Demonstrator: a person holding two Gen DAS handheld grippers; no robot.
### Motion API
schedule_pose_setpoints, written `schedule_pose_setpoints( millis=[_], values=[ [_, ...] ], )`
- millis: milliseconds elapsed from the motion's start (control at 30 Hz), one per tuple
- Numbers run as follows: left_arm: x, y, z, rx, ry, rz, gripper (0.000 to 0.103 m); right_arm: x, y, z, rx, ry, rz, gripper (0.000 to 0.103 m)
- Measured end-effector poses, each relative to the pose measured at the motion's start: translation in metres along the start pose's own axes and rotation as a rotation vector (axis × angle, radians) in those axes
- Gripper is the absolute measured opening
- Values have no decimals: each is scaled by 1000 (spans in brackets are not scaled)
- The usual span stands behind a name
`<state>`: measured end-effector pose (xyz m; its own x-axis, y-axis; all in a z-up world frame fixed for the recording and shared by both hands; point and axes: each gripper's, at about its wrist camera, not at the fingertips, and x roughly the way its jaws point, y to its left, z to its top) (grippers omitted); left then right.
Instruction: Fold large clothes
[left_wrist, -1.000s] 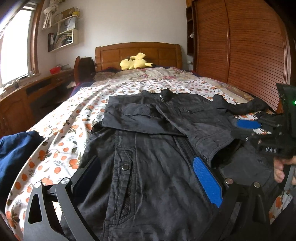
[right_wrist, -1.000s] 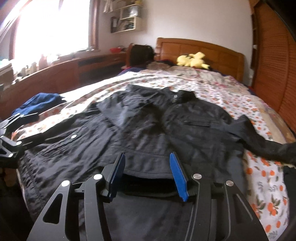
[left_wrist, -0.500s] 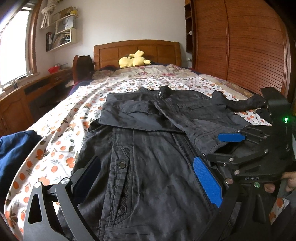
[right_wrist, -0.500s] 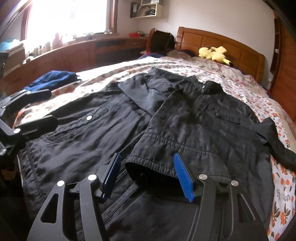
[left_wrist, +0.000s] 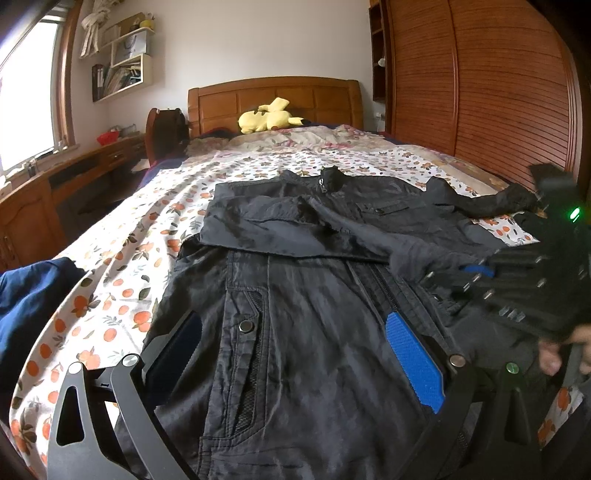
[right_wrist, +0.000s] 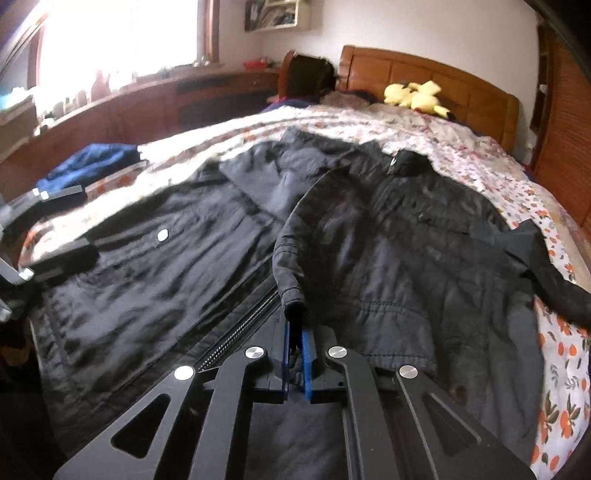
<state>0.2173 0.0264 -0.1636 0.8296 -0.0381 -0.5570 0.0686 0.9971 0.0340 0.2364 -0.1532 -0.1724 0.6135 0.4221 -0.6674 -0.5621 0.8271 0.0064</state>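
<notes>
While the black jacket (left_wrist: 306, 295) lies spread face-up along the floral bedsheet (left_wrist: 122, 266), collar toward the far headboard (left_wrist: 273, 98), the right gripper (right_wrist: 294, 354) has its blue pads pressed together on the hem corner of the jacket's right front panel, which is doubled back over itself. The left gripper (left_wrist: 291, 354) hovers over the near left panel, fingers wide apart with nothing between them. One sleeve (right_wrist: 554, 277) trails off to the right. A yellow plush toy (left_wrist: 267, 118) sits by the headboard, and a blue garment (left_wrist: 29, 295) lies at the left edge of the bed.
</notes>
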Motion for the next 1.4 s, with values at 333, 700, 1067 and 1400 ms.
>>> schedule_pose_setpoints(
  millis=[333, 700, 1067, 1400],
  values=[
    [1, 3, -1, 3, -1, 3, 101, -76, -19, 17, 85, -174, 64, 4],
    [2, -2, 0, 14, -5, 2, 101, -70, -44, 4, 123, -133, -67, 4],
    [-18, -15, 11, 31, -51, -42, 101, -78, -91, -6, 204, -141, -190, 19],
    [-35, -46, 32, 102, -90, -66, 101, -47, -81, -14, 153, -70, -144, 19]
  ],
)
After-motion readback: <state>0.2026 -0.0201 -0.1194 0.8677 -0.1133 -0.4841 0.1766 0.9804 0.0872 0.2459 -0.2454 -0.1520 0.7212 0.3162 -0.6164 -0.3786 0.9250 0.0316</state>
